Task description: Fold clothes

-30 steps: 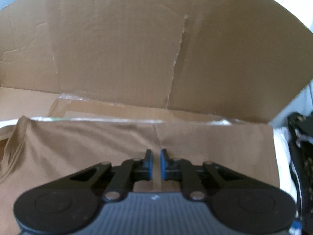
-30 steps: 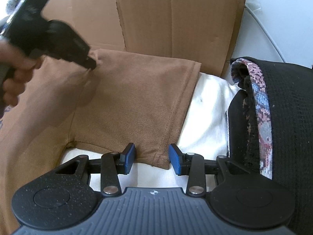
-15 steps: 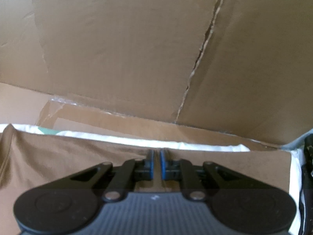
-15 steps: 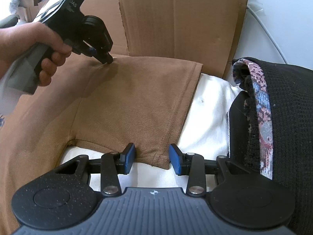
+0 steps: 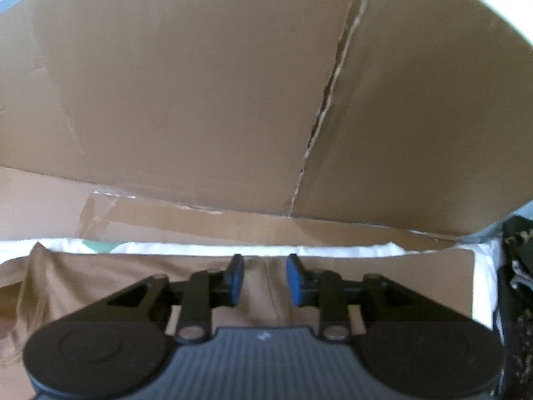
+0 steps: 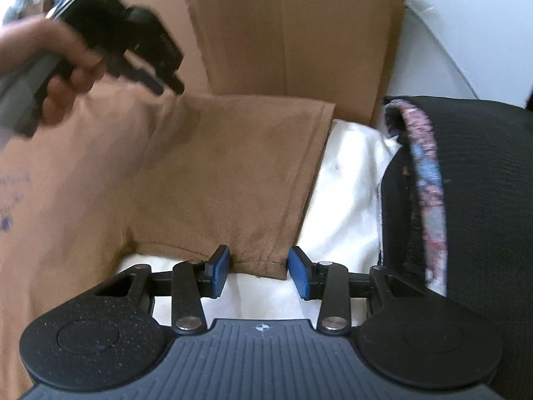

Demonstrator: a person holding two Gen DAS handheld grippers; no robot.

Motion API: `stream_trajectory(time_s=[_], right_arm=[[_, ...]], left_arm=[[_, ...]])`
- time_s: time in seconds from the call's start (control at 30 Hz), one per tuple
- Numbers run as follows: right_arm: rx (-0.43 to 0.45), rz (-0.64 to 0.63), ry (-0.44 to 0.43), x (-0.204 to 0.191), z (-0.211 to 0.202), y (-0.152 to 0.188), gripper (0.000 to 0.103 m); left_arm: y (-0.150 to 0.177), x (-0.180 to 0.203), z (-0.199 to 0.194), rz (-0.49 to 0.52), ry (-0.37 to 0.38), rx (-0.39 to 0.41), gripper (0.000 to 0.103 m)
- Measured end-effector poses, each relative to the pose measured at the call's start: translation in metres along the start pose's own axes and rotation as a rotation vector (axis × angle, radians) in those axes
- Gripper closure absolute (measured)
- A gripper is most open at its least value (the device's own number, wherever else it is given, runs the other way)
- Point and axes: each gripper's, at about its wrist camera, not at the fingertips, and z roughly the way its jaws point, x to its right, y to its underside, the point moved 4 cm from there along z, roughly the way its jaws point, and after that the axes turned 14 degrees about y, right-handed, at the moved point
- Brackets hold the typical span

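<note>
Now my left gripper [image 5: 263, 278] has just been opening, and its blue pads [image 5: 233, 280] stand apart above the shoulder seam of the brown T-shirt [image 6: 216, 173] with no cloth pinched between them, so I read this as the release after setting the sleeve down. From the right wrist view I see the same tool [image 6: 146, 63] held in the person's hand [image 6: 56, 76], blurred, its tips hanging just above the fabric near the shoulder rather than pressing on it. My right gripper [image 6: 258, 270] is spread too, with the lower corner of the sleeve hem [image 6: 263, 260] lying between its pads; the cloth does not look squeezed, though the left pad sits right against its edge, so I judge it is staged for a pinch, not yet gripping. The shirt lies flat on a white sheet [image 6: 346, 180], its sleeve spread toward a heap of black knit clothing [image 6: 473, 193] with a patterned band, and cardboard panels [image 5: 200, 83] stand along the far side. I take the step in hand to be folding the sleeve in over the body. Next I would close the right pads on that hem corner, lift only enough to clear the sheet, and carry it across toward the chest, keeping the left tool out of the path.
</note>
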Motion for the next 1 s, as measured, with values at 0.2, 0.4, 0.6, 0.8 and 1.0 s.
stream_trajectory(time_s=[0.2,0.4,0.6,0.8,1.0], right_arm=[[0.020,0.072,0.004,0.003,-0.013,-0.013,0.057],[0.039,0.153,-0.010,0.005,-0.023,-0.026,0.056],[0.032,0.174,-0.045,-0.002,-0.029,-0.025,0.056],[0.025,0.154,-0.093,-0.012,-0.037,-0.025,0.055],[0.033,0.098,-0.138,-0.025,-0.047,-0.027,0.041]], left_arm=[[0.007,-0.004,-0.039,0.029,-0.016,-0.027,0.058],[0.012,-0.026,-0.096,0.023,-0.050,-0.034,0.051],[0.017,-0.055,-0.158,0.016,-0.100,-0.013,0.047],[0.034,-0.087,-0.205,-0.030,-0.131,-0.022,0.046],[0.071,-0.123,-0.241,-0.109,-0.188,-0.021,0.045]])
